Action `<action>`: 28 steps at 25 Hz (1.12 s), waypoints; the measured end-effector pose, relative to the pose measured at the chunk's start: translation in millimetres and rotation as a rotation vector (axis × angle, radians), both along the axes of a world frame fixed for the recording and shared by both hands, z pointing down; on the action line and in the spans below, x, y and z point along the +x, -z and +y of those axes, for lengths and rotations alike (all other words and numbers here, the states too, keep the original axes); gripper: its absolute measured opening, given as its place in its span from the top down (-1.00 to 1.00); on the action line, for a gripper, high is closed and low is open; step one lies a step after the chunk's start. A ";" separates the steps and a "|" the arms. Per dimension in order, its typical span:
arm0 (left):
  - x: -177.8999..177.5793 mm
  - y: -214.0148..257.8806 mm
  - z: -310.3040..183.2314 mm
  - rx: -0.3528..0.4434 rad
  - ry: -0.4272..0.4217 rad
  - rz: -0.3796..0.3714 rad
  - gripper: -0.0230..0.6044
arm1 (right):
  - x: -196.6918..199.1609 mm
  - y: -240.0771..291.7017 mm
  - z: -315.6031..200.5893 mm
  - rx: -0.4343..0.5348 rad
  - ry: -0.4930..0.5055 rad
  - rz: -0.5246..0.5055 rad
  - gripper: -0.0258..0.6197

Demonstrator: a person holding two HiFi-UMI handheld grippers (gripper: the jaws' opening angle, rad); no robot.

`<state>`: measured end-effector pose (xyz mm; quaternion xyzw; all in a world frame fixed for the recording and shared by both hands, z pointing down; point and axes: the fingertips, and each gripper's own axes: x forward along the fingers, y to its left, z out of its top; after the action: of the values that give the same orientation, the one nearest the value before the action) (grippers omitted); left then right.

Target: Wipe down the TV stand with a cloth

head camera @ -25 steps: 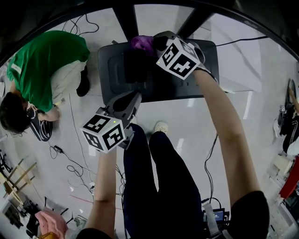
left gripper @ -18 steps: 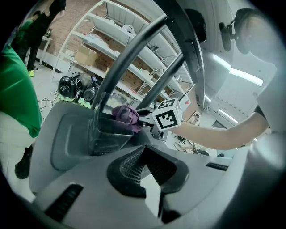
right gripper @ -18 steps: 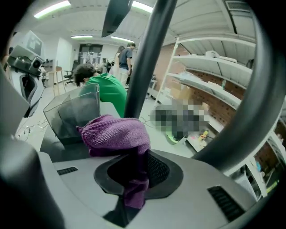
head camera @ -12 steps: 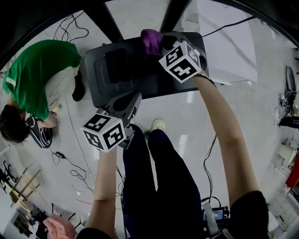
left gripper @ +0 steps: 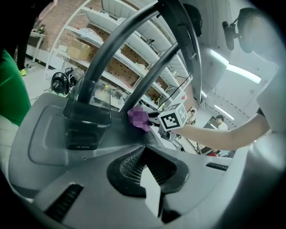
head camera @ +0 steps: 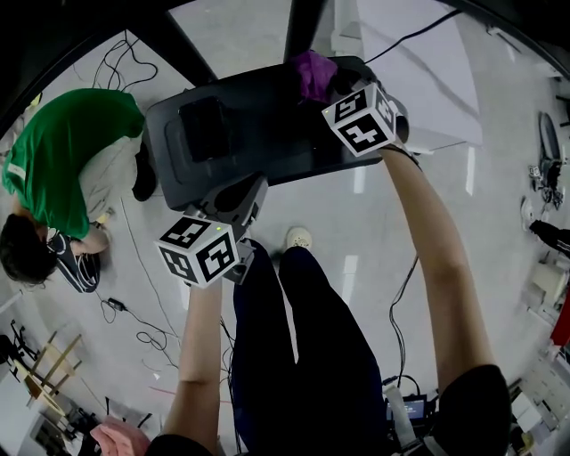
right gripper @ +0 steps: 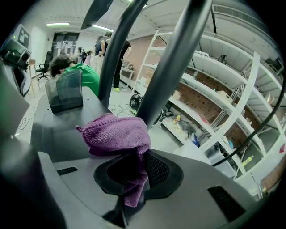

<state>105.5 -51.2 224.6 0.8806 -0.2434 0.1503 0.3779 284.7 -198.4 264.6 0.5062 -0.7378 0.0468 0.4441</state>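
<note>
The dark grey TV stand base (head camera: 267,151) lies on the pale floor, with two dark poles (head camera: 301,27) rising from its far side. My right gripper (head camera: 334,82) is shut on a purple cloth (head camera: 313,73) and presses it on the base's far right part, beside a pole. In the right gripper view the cloth (right gripper: 116,134) bunches out of the right gripper (right gripper: 134,165) onto the base (right gripper: 58,129). My left gripper (head camera: 239,200) hovers at the base's near edge, shut on nothing. The left gripper view shows the left gripper (left gripper: 145,154) over the base (left gripper: 49,134), with the cloth (left gripper: 139,118) far ahead.
A dark clear box (head camera: 205,129) stands on the base's left part. A person in a green top (head camera: 67,151) crouches on the floor at the left. Cables (head camera: 134,312) trail over the floor. A white sheet (head camera: 419,71) lies behind the base at the right.
My right gripper has slid the purple cloth to the right along the far part of the base. The left gripper has stayed at the near edge.
</note>
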 end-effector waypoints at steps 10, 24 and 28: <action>11.4 -2.9 5.3 -0.006 -0.010 -0.003 0.91 | 50.5 0.3 12.3 0.000 -0.105 0.053 0.71; 16.4 -6.2 1.4 -0.007 0.021 -0.008 0.91 | 86.6 9.7 27.8 0.052 -0.247 0.065 0.71; 13.0 -3.5 1.3 -0.007 0.029 -0.004 0.91 | 71.4 26.2 37.5 0.095 -0.241 0.013 0.71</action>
<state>118.5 -49.9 228.1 0.8753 -0.2565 0.1472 0.3825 356.1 -160.9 238.4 0.6120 -0.6699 0.0616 0.4158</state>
